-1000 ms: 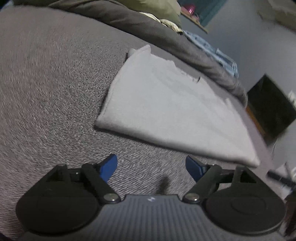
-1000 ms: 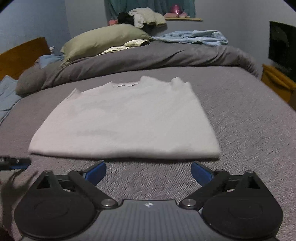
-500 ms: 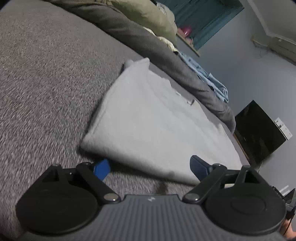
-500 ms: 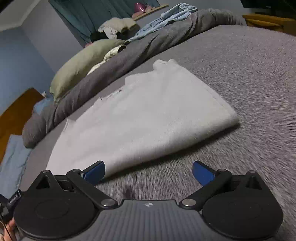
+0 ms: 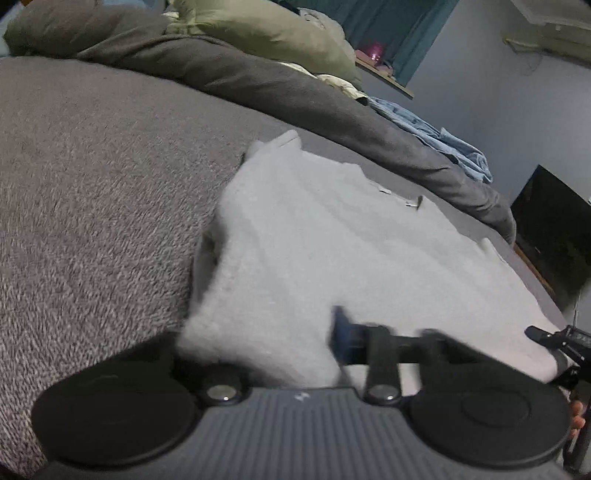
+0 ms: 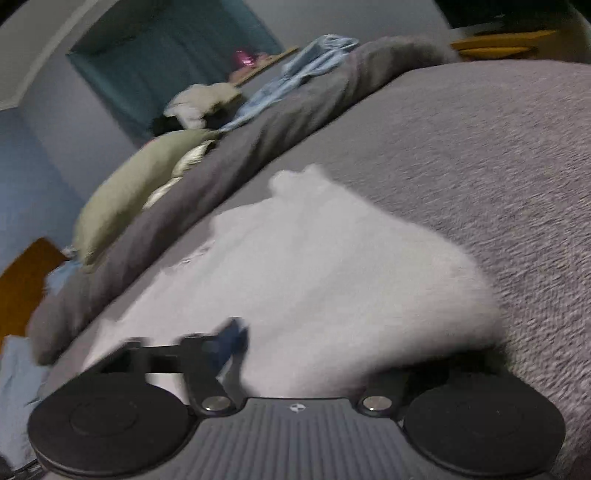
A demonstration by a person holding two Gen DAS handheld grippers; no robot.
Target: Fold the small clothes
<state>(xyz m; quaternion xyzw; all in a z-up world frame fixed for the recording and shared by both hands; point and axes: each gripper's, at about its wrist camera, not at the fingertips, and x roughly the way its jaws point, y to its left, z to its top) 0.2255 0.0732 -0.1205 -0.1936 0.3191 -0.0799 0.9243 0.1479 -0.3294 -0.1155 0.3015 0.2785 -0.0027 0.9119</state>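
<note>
A white shirt, folded into a rectangle, lies flat on the grey bed cover. My left gripper is at the shirt's near left corner and its jaws are closing. One blue pad lies on top of the cloth, the other finger is hidden under it, and the corner bunches between them. My right gripper is at the near right corner of the shirt. Its jaws are closing too, with a wide gap left. One finger rests above the cloth and the other is hidden beneath.
A rolled dark grey duvet runs along the far side of the bed, with a green pillow and a blue garment beyond it. A black screen stands far right. A wooden headboard is at the left.
Both grippers came forward and down from in front of the shirt onto its near corners. Their wide-open jaws have narrowed around the cloth, and the right one has rolled.
</note>
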